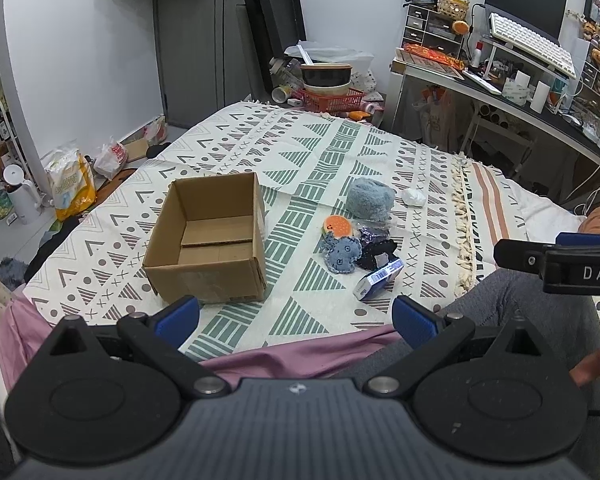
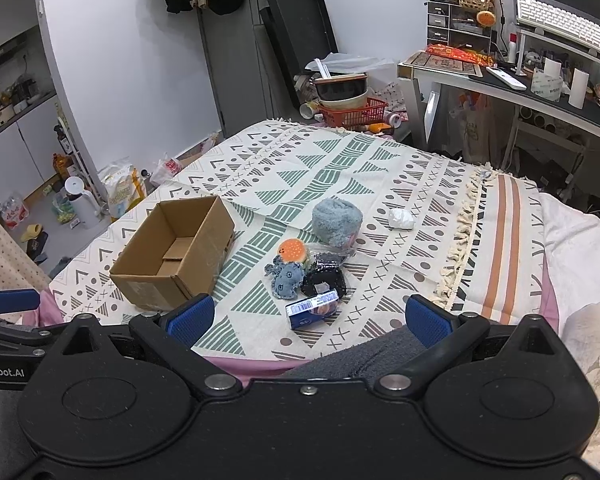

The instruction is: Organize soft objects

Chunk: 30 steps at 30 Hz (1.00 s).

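An open, empty cardboard box (image 1: 206,240) (image 2: 172,256) stands on the patterned cloth. To its right lies a small heap: a fluffy blue-grey roll (image 1: 370,198) (image 2: 337,221), an orange burger-shaped plush (image 1: 337,225) (image 2: 292,251), a denim elephant toy (image 1: 342,255) (image 2: 286,276), a black sequinned piece (image 1: 376,250) (image 2: 324,280), a blue tissue pack (image 1: 378,278) (image 2: 312,308) and a white crumpled wad (image 1: 414,197) (image 2: 401,218). My left gripper (image 1: 296,318) hovers open at the near edge of the cloth, holding nothing. My right gripper (image 2: 308,318) is open and empty too, just short of the tissue pack.
The patterned cloth (image 1: 300,152) covers a bed; a pink sheet edge (image 1: 284,356) and a grey-clad leg (image 1: 500,300) lie in front. A red basket with bowls (image 2: 350,110) sits beyond the far edge. A cluttered desk (image 2: 540,92) stands at right, bags on the floor at left.
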{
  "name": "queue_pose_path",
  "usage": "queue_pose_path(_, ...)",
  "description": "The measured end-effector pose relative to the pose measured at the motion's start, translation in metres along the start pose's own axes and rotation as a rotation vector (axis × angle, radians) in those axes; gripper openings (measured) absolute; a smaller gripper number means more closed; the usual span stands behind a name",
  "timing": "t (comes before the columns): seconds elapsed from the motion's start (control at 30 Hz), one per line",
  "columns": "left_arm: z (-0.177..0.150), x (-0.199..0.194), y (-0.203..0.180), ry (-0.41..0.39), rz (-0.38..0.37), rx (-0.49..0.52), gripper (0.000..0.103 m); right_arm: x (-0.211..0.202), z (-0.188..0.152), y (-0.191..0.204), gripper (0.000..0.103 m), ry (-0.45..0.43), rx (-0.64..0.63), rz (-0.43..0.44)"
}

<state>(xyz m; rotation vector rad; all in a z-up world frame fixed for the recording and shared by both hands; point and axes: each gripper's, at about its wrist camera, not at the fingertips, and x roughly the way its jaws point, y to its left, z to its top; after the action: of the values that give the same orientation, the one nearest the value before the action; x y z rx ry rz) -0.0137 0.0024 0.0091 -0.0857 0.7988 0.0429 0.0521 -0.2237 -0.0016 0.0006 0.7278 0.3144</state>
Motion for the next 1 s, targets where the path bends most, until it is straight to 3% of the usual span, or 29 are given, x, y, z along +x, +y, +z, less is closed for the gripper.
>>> queue_pose_path(0.53, -0.004, 0.001, -0.011, 0.004, -0.011, 0.01, 0.102, 0.004, -0.001, -0.003, 0.103, -0.001, -0.001, -0.005)
queue_pose_path(1.0, 0.003, 0.028, -0.023, 0.007, -0.06, 0.003, 0.102, 0.018, 0.0, -0.021, 0.103, -0.011, 0.005, -0.01)
